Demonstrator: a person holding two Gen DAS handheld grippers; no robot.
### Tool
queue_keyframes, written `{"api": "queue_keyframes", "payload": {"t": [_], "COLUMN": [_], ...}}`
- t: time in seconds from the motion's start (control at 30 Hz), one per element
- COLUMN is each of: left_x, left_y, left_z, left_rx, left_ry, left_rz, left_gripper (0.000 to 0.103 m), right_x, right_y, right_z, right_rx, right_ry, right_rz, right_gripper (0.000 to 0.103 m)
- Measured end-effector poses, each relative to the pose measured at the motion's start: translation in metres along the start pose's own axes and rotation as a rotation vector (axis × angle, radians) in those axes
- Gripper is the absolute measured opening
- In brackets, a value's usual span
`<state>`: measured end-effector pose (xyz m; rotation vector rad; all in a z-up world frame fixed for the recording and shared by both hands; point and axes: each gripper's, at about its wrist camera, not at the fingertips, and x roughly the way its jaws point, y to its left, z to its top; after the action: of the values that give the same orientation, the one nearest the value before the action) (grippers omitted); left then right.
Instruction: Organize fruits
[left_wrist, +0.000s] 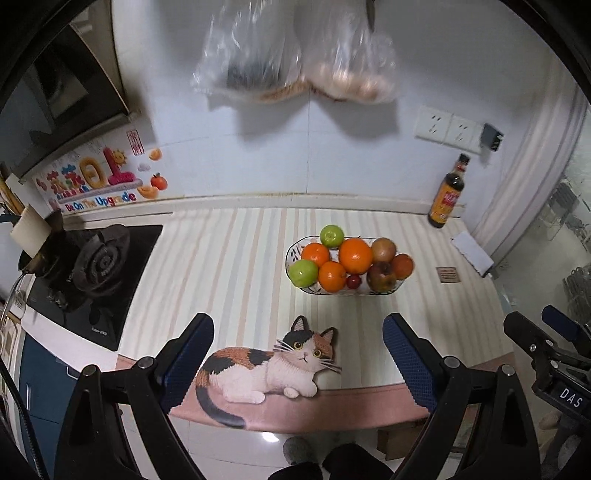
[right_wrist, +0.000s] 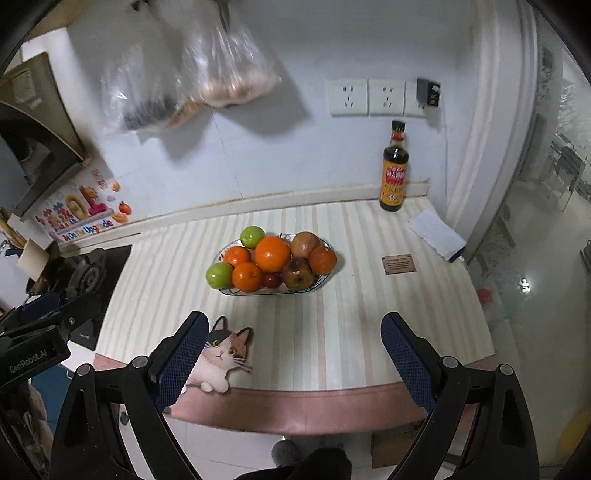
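Striped counter (left_wrist: 229, 266), pale cream with pink and grey bands, smooth matte cover, with a plain pink band along the near edge. Oval ceramic dish (left_wrist: 295, 254), white with dark leaf marks and a thin dark rim, sits mid-counter toward the back edge. Dish is heaped full: big glossy orange (left_wrist: 355, 255) at centre, three smaller oranges around it, two smooth green apples (left_wrist: 303, 273) at the left end and back, one tiny dark red fruit (left_wrist: 353, 282) at the front, a brown-red blemished apple (left_wrist: 381, 277) front right, a dull tan round fruit (left_wrist: 383, 249) behind it. All fruit touching, piled above the rim.

Flat cat-shaped mat (left_wrist: 266, 365), calico print, lies at the near edge, front left of the dish, well apart from it. Dark glass sauce bottle (right_wrist: 394, 173) with orange-yellow label stands upright at the back right corner against the wall. Folded white cloth or paper (right_wrist: 436, 232) lies near the right edge; small brown card (right_wrist: 398, 264) flat between it and the dish. Black gas hob (left_wrist: 96, 273) with cast-iron ring at the left end. Two crinkly clear plastic bags (right_wrist: 221, 70) hang on the wall, blurred, contents unclear.

Left gripper (left_wrist: 297, 354): blue textured pads spread wide apart, holding nothing, above the near edge over the cat mat. Right gripper (right_wrist: 290, 350): pads likewise wide apart, empty, above the near edge, short of the dish.
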<state>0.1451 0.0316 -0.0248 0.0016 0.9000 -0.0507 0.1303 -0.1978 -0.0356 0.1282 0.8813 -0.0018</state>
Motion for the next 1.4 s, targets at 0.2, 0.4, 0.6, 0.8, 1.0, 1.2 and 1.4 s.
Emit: {"api": "queue_keyframes", "payload": {"t": [0.2, 0.4, 0.6, 0.8, 1.0, 1.2, 1.4], "left_x": [-0.046, -0.080, -0.099, -0.102, -0.097, -0.063, -0.022], "left_y": [-0.009, -0.019, -0.025, -0.027, -0.025, -0.020, -0.016], "left_z": [-0.017, -0.031, -0.040, -0.042, -0.041, -0.026, -0.006], "left_rx": [0.005, -0.008, -0.001, -0.015, -0.023, -0.029, -0.025], "left_ry": [-0.048, -0.092, -0.110, -0.114, -0.111, -0.064, -0.024], "left_rz": [-0.016, -0.019, -0.008, -0.004, -0.003, 0.029, 0.068], "left_gripper": [0.094, 0.094, 0.094, 0.094, 0.094, 0.102, 0.102], "right_x": [-0.065, -0.103, -0.117, -0.114, -0.096, -0.060, -0.014], "right_y": [0.005, 0.005, -0.001, -0.001, -0.003, -0.010, -0.014], "right_z": [-0.013, -0.020, -0.026, -0.028, -0.021, -0.004, 0.019], "right_rx": [-0.043, -0.065, -0.053, -0.057, -0.056, -0.033, -0.030], "right_ry": [-0.078, -0.108, -0.109, -0.086, -0.068, -0.048, -0.013], "right_rz": [-0.001, 0.009, 0.039, 0.066, 0.072, 0.064, 0.033], "right_gripper": [0.097, 0.097, 0.097, 0.097, 0.097, 0.097, 0.097]}}
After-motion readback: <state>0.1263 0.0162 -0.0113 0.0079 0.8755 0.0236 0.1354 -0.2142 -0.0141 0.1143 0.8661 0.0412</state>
